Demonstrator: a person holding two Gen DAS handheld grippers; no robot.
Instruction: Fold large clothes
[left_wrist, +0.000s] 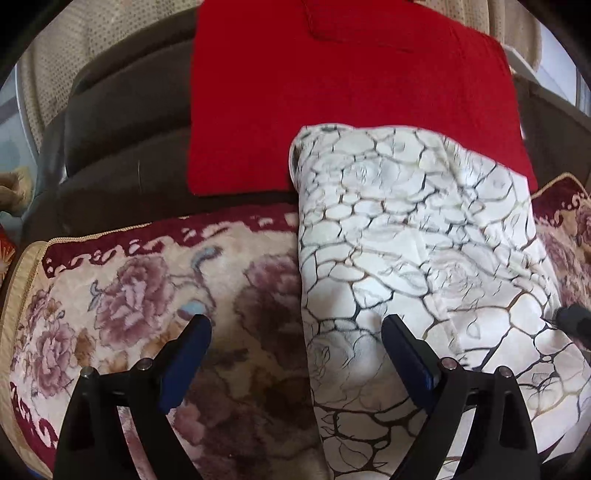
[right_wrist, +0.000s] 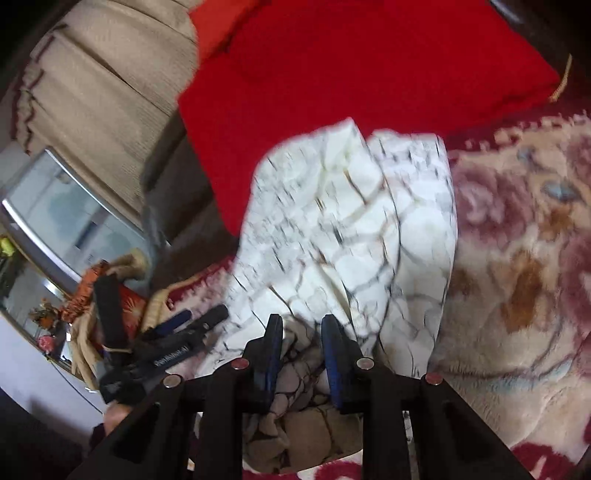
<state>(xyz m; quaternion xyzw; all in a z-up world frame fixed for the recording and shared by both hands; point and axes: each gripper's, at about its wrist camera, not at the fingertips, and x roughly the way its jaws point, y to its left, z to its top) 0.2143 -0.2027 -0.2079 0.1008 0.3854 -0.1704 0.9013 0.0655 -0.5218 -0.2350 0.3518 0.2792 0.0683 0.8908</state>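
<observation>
A white garment with a dark crackle rose print (left_wrist: 417, 258) lies folded lengthwise on a floral blanket (left_wrist: 129, 295). My left gripper (left_wrist: 295, 325) is open just above its left edge, with one finger over the blanket and one over the garment. My right gripper (right_wrist: 301, 328) is shut on a bunched part of the white garment (right_wrist: 332, 229) and lifts it; this view is blurred by motion. The left gripper also shows in the right wrist view (right_wrist: 177, 350), at the garment's left side. The right gripper's tip (left_wrist: 572, 321) shows at the right edge of the left wrist view.
A folded red cloth (left_wrist: 332, 103) lies behind the white garment, partly under it, on a dark brown sofa (left_wrist: 122, 122). A beige knitted cover (right_wrist: 103, 85) hangs over the sofa back. A glass table with ornaments (right_wrist: 55, 229) stands at the left.
</observation>
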